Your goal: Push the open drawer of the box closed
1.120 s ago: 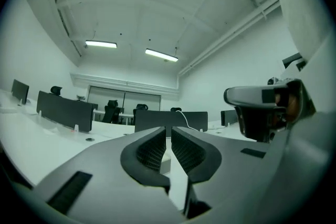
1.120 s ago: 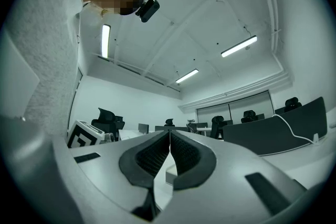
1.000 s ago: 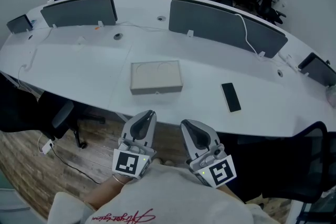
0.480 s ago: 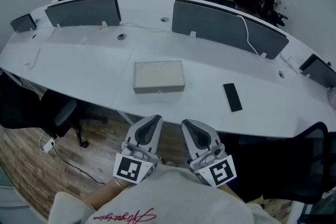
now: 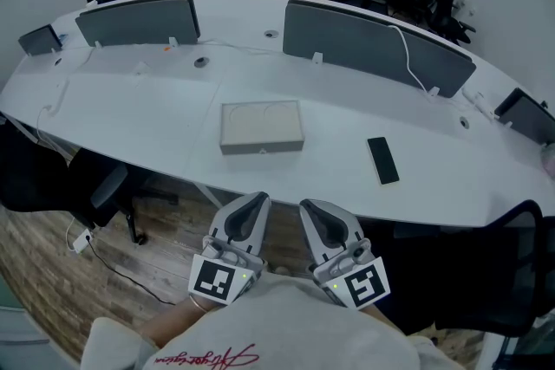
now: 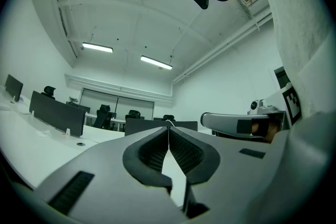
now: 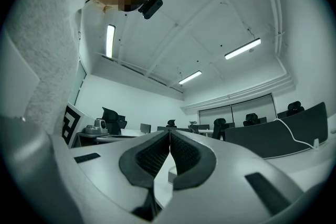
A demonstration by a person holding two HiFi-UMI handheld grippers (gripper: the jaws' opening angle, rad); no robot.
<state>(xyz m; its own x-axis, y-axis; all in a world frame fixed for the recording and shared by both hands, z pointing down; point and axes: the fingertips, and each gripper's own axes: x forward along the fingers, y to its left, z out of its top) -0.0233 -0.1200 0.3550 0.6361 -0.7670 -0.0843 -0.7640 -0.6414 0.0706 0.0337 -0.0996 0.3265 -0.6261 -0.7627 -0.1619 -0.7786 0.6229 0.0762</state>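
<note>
A flat beige box (image 5: 261,126) lies in the middle of the long white table (image 5: 130,113), its drawer front with a small knob facing me and flush with the box. Both grippers are held close to my chest, below the table's near edge and well short of the box. My left gripper (image 5: 257,201) is shut with nothing in it; in the left gripper view its pads (image 6: 168,139) meet. My right gripper (image 5: 310,206) is also shut and empty, pads touching in the right gripper view (image 7: 169,144).
A black phone (image 5: 382,160) lies on the table right of the box. Grey divider screens (image 5: 368,39) stand along the far side with a white cable over one. Black office chairs (image 5: 95,195) stand below and beyond the table.
My left gripper has shifted slightly right and toward the table, and its jaws have come together. The head view has tilted a little. The box has not moved.
</note>
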